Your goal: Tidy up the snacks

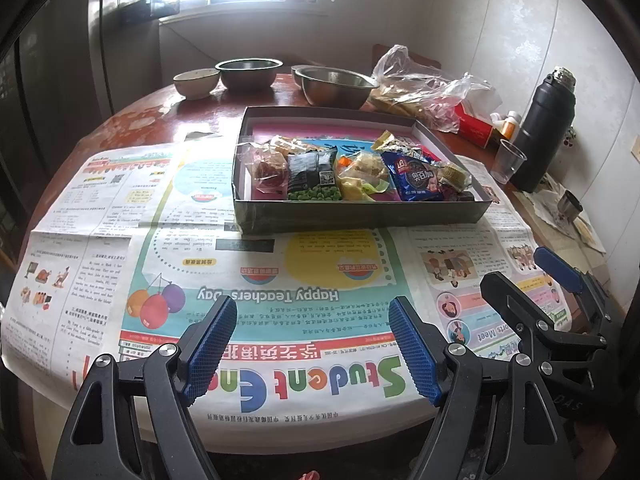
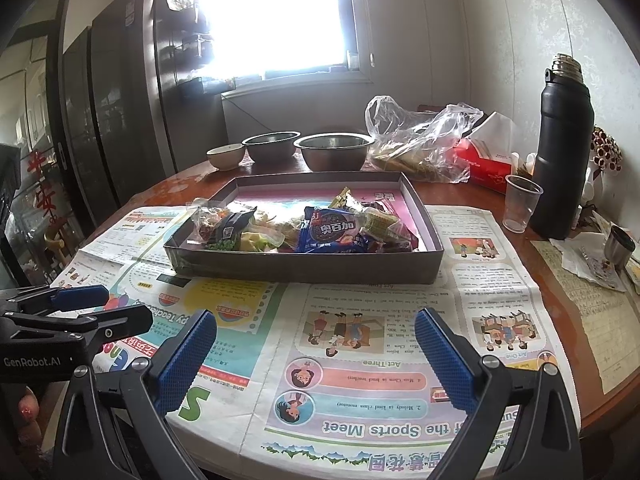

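A shallow grey cardboard box (image 1: 360, 212) (image 2: 304, 268) sits on a newspaper in the middle of the round table. Several snack packets lie in its near half: a blue cookie packet (image 1: 416, 178) (image 2: 332, 234), a black pea packet (image 1: 314, 174) (image 2: 230, 228), and clear wrapped sweets (image 1: 266, 166). My left gripper (image 1: 312, 344) is open and empty above the newspaper's near edge. My right gripper (image 2: 316, 360) is open and empty, to its right. The right gripper also shows in the left wrist view (image 1: 520, 276), and the left gripper in the right wrist view (image 2: 104, 304).
Behind the box stand two steel bowls (image 1: 336, 86) (image 2: 272, 146), a small ceramic bowl (image 1: 196, 80), a clear plastic bag (image 1: 420, 88) and a red tissue pack (image 2: 488, 164). At the right stand a plastic cup (image 2: 520, 208) and a black thermos (image 2: 560, 148). The newspaper (image 1: 280, 280) covers the near table.
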A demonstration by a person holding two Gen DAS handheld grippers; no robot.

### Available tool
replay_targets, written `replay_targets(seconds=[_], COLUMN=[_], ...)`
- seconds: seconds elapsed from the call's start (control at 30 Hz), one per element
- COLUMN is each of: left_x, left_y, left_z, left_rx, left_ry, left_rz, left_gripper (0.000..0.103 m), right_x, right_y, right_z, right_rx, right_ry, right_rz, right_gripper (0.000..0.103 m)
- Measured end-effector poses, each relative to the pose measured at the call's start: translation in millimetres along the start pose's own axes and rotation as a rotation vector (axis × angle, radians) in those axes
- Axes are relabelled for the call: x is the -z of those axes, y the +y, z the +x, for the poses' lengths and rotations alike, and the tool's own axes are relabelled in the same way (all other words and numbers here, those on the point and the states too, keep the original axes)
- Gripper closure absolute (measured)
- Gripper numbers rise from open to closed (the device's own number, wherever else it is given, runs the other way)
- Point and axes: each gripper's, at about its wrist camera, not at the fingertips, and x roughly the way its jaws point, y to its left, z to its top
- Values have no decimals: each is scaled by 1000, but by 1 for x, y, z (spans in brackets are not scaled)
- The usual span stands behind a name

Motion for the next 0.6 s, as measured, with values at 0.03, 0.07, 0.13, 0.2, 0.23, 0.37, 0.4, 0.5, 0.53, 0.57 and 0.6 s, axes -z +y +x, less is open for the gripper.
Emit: replay_targets(seconds=[0.03,0.07,0.13,0.2,0.23,0.37,0.4,0.5,0.53,0.57,0.6], left_x=[0,0,0,0,0,-1,-2,-2,-3,-3,-4], left_y=[0,0,-1,0,0,2,2,3,4,5,6], left_z=[0,0,0,1,2,4,6,10,11,12,13], left_rx=[-2,-5,-12,-17,-18,-22,-22,-23,-22,-18,-15], left_ry=[0,0,3,8,8,16,21,26,26,25,23], left_rz=[1,2,2,-3,-4,-10,-13,-14,-16,-18,-22], left_gripper=[23,23,23,23,23,23,23,23,23,23,23], right_x=[0,0,0,0,0,0,0,0,0,0,-1], right_y=[0,0,0,-1,-1,-2,-3,-4,-5,-4,-5], right_z=[0,0,0,1,1,3,4,6,7,8,10], right_rx=[0,1,4,5,6,9,11,13,14,14,15], right_ry=[1,1,3,5,6,9,12,17,18,19,23], right_rz=[0,0,-1,-1,-2,-2,-2,-1,1,2,2], right_gripper=[3,3,2,2,2,2,2,2,2,2,2])
